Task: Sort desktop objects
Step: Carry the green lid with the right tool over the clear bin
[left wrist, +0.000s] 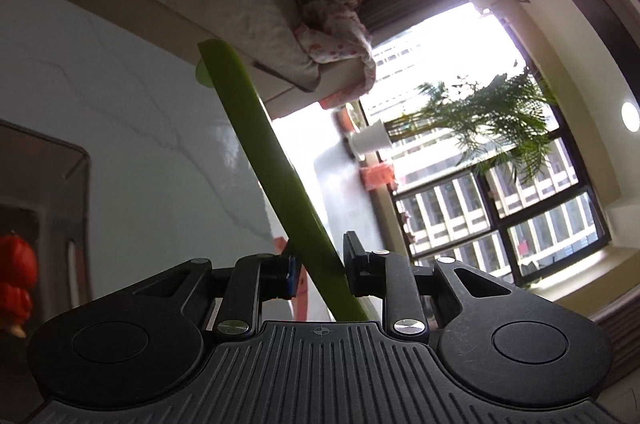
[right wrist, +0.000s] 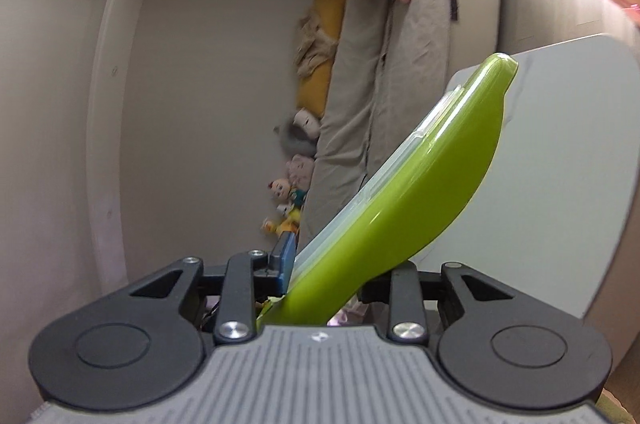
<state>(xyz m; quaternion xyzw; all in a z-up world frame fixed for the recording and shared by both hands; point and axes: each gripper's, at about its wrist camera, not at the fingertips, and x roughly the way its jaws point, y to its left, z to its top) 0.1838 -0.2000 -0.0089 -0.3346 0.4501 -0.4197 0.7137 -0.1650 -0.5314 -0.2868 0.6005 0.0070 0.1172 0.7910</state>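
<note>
My left gripper is shut on a thin green flat piece, seen edge-on, which sticks up and away over the white marble table. My right gripper is shut on a green case with a clear lid, held slanting up to the right in front of a grey table top. Both views are rolled sideways. I cannot tell whether the two green pieces are one object.
A dark clear bin with a red object inside stands at the left. A sofa with cloth lies beyond the table. A potted plant and window are to the right. Soft toys lie by the sofa.
</note>
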